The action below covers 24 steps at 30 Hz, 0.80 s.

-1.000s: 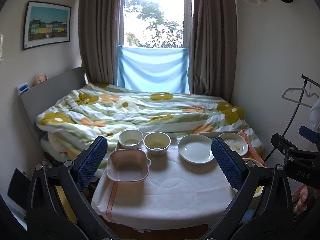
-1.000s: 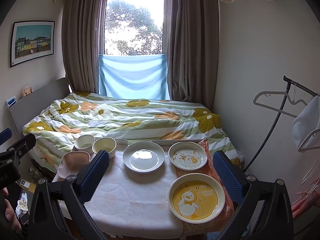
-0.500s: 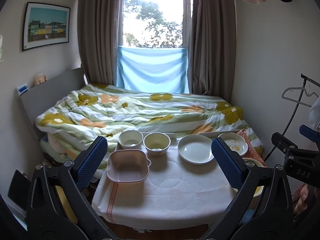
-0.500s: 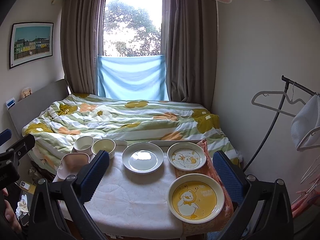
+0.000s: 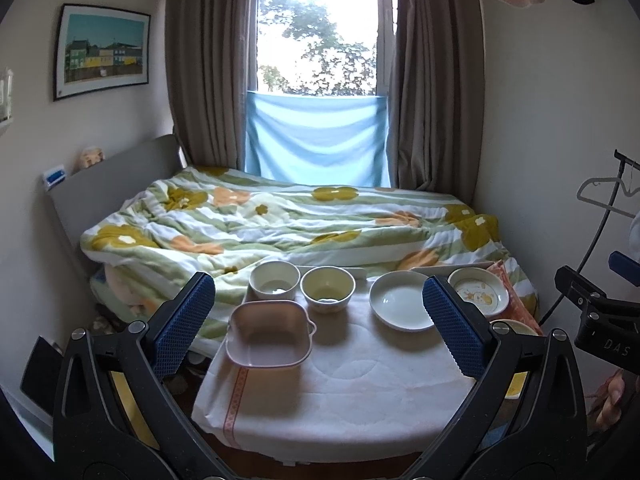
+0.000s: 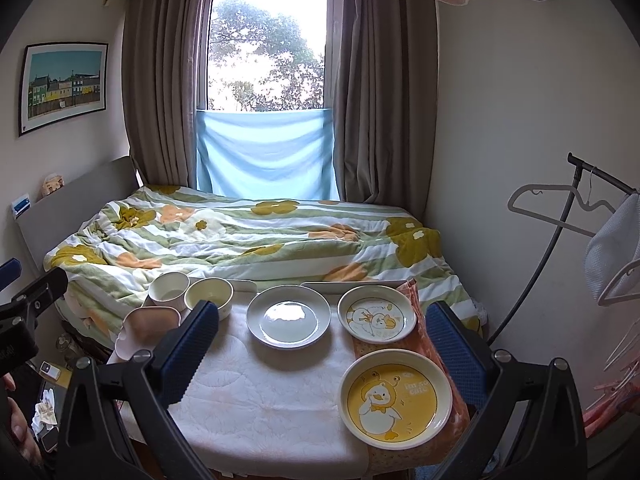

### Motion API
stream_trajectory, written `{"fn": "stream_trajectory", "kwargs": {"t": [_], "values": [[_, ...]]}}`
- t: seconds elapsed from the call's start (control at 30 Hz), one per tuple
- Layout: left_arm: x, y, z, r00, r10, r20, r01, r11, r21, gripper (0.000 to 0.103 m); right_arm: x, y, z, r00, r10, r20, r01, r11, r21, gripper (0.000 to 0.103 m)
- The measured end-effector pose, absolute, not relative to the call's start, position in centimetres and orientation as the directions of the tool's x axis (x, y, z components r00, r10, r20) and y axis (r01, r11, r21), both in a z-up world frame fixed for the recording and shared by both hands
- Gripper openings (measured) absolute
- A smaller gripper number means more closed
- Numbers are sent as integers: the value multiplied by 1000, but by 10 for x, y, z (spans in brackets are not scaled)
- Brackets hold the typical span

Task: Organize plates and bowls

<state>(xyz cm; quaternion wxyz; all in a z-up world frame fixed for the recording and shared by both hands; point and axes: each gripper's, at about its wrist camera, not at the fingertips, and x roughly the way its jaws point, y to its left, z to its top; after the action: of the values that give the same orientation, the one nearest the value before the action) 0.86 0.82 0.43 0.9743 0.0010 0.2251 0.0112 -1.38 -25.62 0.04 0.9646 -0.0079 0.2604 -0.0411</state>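
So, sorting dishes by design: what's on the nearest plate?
A white duck on yellow, white rim, on the nearest plate; clearest in the right wrist view.

The left black two-finger gripper with blue ribbed pads [image 5: 319, 320] hung above the near edge of the white-clothed table [image 5: 360, 392], its jaws spread wide and holding nothing. The right black two-finger gripper with blue ribbed pads [image 6: 322, 350] hovered over the same table's near edge, jaws likewise wide apart and empty. Both pointed level towards the table's far side.
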Motion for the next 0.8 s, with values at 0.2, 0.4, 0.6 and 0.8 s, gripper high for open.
{"fn": "stream_trajectory", "kwargs": {"t": [0.2, 0.4, 0.6, 0.8], "values": [[12, 10, 4, 899, 34, -437, -24, 999, 27, 103, -14, -256, 0, 861, -84, -502, 76, 996, -37, 103], [13, 16, 2, 894, 9, -447, -7, 1000, 8, 103, -12, -253, 2, 861, -78, -502, 71, 997, -32, 103], [14, 22, -1, 886, -34, -462, 28, 999, -19, 103, -10, -249, 3, 861, -72, -503, 65, 997, -31, 103], [27, 20, -6, 856, -144, -496, 128, 990, -66, 103, -8, -244, 1, 855, -57, -516, 50, 998, -26, 103]]}}
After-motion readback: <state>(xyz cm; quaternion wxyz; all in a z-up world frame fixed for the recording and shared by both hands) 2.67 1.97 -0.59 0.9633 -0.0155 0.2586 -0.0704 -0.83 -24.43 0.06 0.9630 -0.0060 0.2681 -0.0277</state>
